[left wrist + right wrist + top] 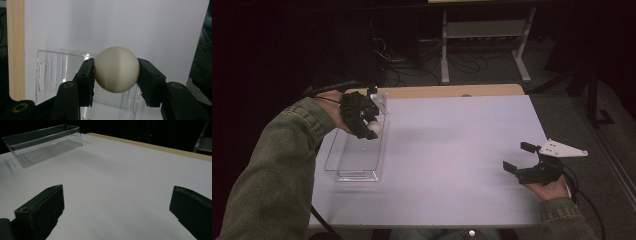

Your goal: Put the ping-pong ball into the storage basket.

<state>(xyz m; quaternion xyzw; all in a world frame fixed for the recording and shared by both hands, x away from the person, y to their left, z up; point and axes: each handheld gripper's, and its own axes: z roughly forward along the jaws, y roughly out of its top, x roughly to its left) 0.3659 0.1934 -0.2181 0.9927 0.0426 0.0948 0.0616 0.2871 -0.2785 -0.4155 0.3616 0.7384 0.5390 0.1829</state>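
Observation:
My left gripper (371, 128) is shut on a cream-white ball (375, 128), held above the far end of a clear plastic bin (356, 156) at the table's left. In the left gripper view the ball (116, 69) sits squeezed between the two black fingers (86, 80), with the clear bin (50, 75) below and behind it. At the table's right side my right gripper (518, 156) rests low with its jaws wide apart and nothing between them. From the right gripper view the bin (41, 143) lies far off at the upper left.
The white tabletop (452, 150) has a wooden strip (452, 91) along its far edge. Beyond the table stand a metal frame (484, 40) and loose cables on the dark floor. A green sleeve (272, 180) comes in at the lower left.

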